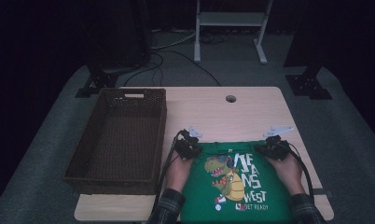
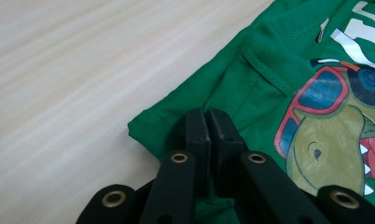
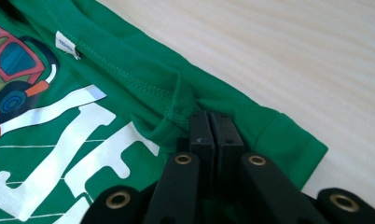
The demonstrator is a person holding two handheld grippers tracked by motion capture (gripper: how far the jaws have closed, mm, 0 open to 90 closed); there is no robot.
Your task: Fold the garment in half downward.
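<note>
A green T-shirt (image 1: 251, 196) with a dinosaur print and white lettering lies flat at the near edge of the wooden table (image 1: 251, 112). My left gripper (image 1: 194, 148) sits at the shirt's far left corner. In the left gripper view its jaws (image 2: 208, 115) are pressed together, with the green cloth (image 2: 251, 88) puckered around their tips. My right gripper (image 1: 266, 148) sits at the far right corner. In the right gripper view it (image 3: 210, 117) is shut the same way on a bunched fold beside the collar seam (image 3: 129, 70). A hand in a plaid sleeve holds each gripper.
A dark wicker basket (image 1: 112, 184) stands on the left part of the table, beside my left gripper. Bare wood lies beyond the shirt, with a round cable hole (image 1: 231, 98) near the far edge. White stand legs (image 1: 227, 28) and cables are on the floor behind.
</note>
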